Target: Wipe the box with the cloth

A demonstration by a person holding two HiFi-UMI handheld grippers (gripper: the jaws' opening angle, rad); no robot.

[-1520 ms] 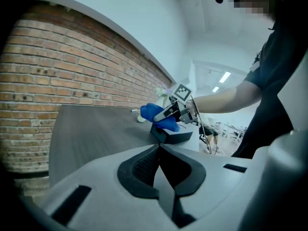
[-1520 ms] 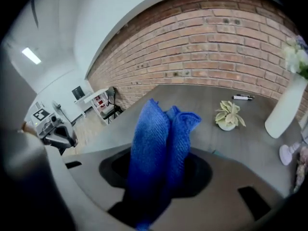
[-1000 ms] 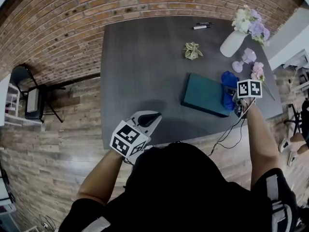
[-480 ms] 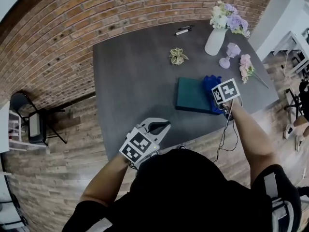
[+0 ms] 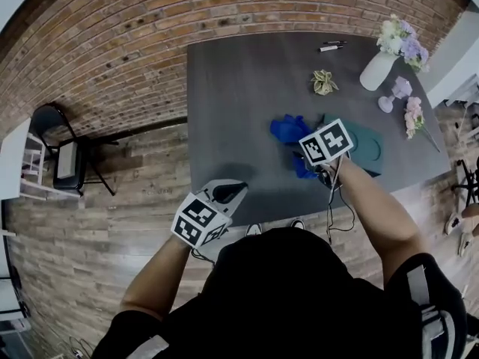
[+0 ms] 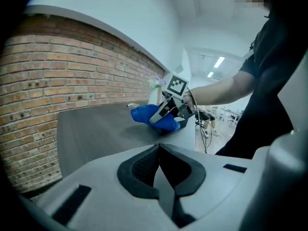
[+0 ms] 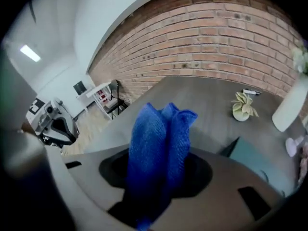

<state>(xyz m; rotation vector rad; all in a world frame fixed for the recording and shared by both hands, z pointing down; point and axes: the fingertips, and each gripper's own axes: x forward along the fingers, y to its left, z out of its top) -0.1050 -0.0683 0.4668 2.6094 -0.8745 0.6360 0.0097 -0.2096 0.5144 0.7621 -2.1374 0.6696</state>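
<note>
on dark grey surface, flat teal box lies toward right side. right tongs clamped on bunched blue cloth; cloth sits just past box's left end, over bare surface. left tongs pressed together, nothing between them, held at surface's near edge, well apart from box. white vase with flowers near far right corner.

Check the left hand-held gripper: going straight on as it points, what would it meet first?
Probably the blue cloth clamped in the right hand-held gripper, after crossing bare tabletop; depth is unclear. The left hand-held gripper itself is shut and empty.
</note>
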